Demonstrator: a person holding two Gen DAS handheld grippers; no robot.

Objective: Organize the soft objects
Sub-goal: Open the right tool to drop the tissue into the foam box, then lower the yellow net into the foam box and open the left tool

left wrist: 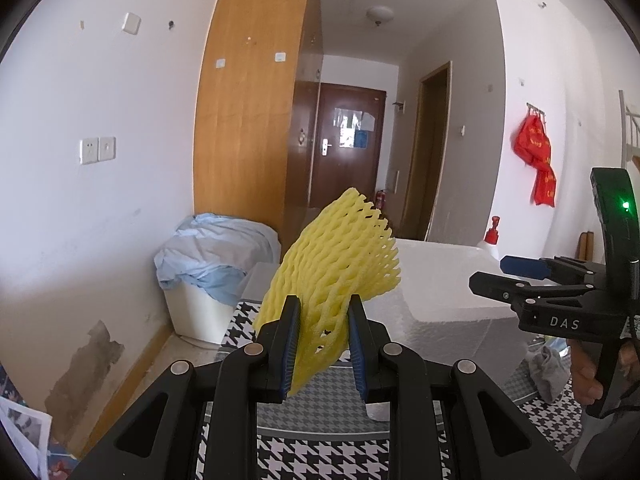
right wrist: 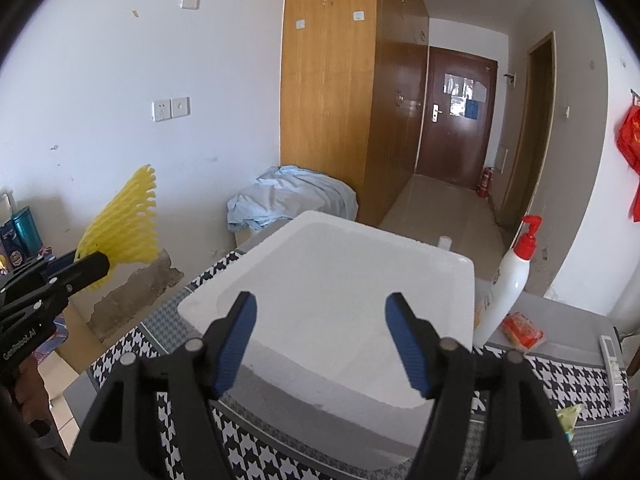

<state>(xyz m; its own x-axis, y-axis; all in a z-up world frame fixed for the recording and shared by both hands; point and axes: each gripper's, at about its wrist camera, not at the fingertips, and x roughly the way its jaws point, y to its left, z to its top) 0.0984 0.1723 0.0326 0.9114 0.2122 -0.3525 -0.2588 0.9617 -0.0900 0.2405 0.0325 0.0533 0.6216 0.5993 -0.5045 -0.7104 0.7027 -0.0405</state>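
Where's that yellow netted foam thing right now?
The yellow foam net is pinched in the left gripper, held up in the air off the left side of the white foam box; the right wrist view shows it at far left.

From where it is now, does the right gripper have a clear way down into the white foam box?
Probably yes. The right gripper is open and empty, right over the white foam box, whose top is uncovered. The pump bottle stands off to one side.
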